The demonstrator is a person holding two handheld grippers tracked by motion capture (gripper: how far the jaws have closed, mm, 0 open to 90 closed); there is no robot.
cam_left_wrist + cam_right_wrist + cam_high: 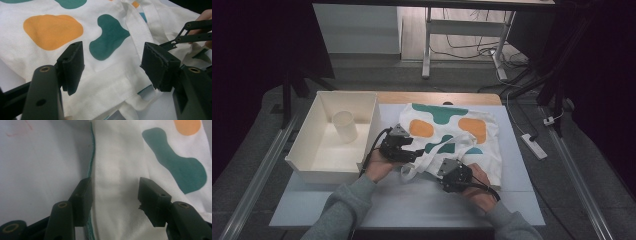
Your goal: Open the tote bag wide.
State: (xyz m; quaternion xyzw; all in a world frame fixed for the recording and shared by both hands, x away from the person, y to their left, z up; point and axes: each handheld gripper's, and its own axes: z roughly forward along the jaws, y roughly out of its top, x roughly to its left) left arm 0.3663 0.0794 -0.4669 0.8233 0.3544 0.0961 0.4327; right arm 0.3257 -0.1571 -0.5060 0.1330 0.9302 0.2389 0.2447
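In the high view, two grey sleeves (343, 210) rise from the bottom edge. The right gripper (446, 169) sits lower centre-right of the frame, over the near edge of the tote bag (484, 150). In the right gripper view its jaws stand apart on either side of a white strip of the bag's fabric, the pads not pressing it. The left gripper (414, 152) sits just left of centre, at the bag's near-left edge beside a white handle strap (424, 165). In the left gripper view its jaws gape wide above the cloth, gripping nothing. The bag, white with teal and orange blotches, lies flat on the pale table mat (412, 205), centre to right. Farther left stands a white tray (307, 167) holding a cup (345, 126).
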